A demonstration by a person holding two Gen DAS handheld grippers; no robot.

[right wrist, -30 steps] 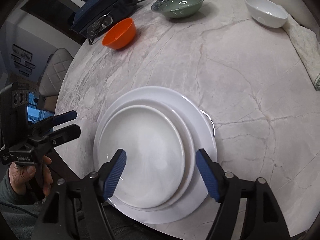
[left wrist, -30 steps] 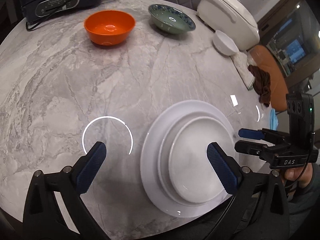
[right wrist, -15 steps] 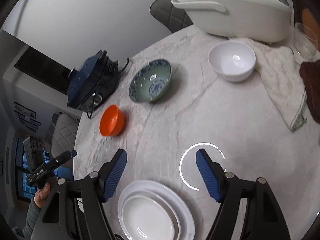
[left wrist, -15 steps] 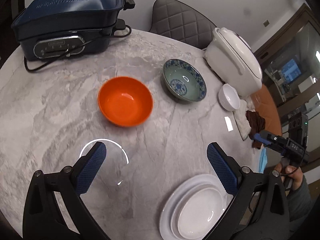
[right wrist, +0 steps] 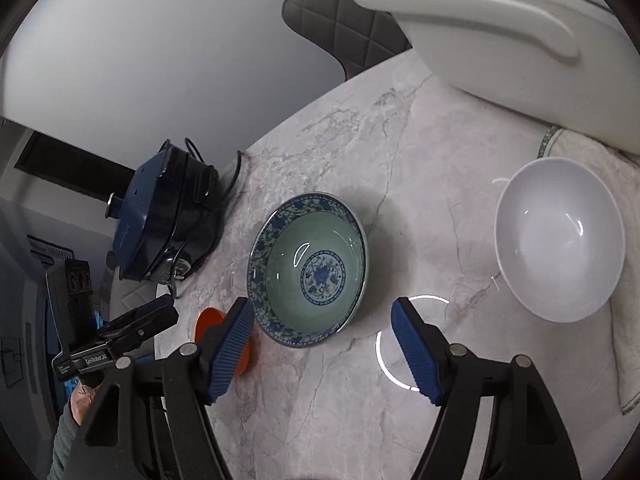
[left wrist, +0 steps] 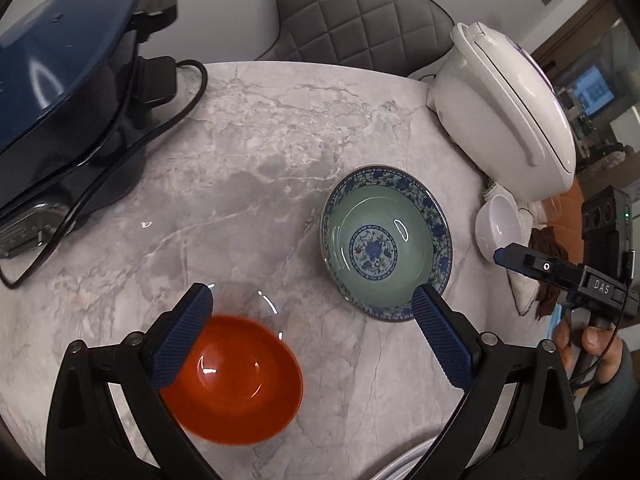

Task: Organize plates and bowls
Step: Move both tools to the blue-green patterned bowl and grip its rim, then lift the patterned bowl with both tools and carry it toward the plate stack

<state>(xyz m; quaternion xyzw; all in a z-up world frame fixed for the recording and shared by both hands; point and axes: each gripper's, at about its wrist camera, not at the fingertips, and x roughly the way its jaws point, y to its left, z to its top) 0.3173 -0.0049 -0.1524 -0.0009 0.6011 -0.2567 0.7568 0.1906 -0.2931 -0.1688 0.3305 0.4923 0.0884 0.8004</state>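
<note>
Both tools stand wide and empty over the marble table (left wrist: pixel 256 168): the left gripper (left wrist: pixel 308 336) above the orange bowl (left wrist: pixel 236 372) near the table's near edge, the right gripper (right wrist: pixel 324 348) by the blue-patterned bowl (right wrist: pixel 308 272) (mid-table). A white bowl (right wrist: pixel 560 240) sits toward the right edge, touching a cloth (right wrist: pixel 624 320).

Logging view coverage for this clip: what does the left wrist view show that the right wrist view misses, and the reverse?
Left wrist only: the whole orange bowl, a sliver of stacked white plates at the bottom edge, and a brown cloth.

Right wrist only: the white bowl's full interior and the towel beneath it.

Both: the patterned green bowl, blue cooker, white rice cooker, marble table, and both grippers, left gripper and right gripper, open and empty.
</note>
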